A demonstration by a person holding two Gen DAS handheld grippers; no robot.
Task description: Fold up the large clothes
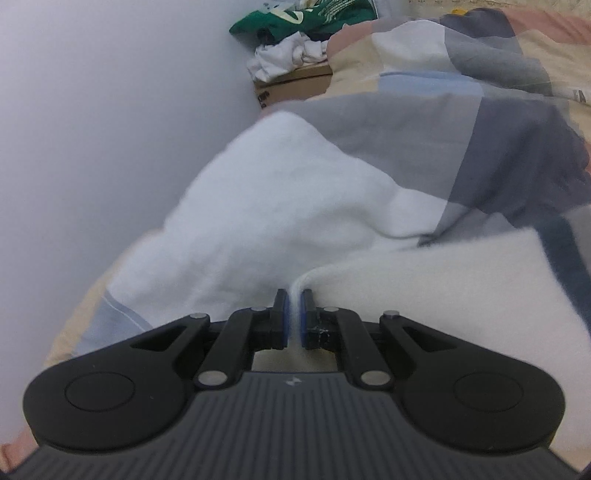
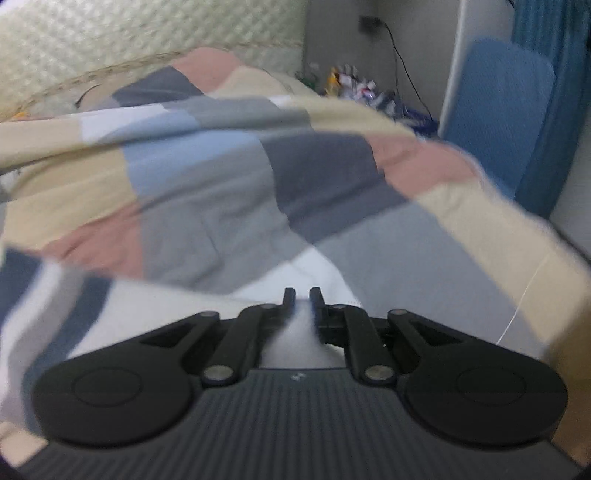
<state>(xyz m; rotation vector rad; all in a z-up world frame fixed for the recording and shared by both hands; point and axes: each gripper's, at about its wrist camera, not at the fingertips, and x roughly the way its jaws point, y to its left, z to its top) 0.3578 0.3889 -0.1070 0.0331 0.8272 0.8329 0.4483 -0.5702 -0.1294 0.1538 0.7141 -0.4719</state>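
left gripper (image 1: 294, 295) clamps blanket (image 1: 295, 206) edge | right gripper (image 2: 302, 293) clamps blanket, spread ahead

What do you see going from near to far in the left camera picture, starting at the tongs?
Left tongs shut on the blanket's white edge → patchwork blanket → cardboard box → crumpled white clothes → green garment.

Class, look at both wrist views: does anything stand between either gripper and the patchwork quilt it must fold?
Nothing visible does. The left gripper and right gripper are each shut on the white edge of the patchwork quilt.
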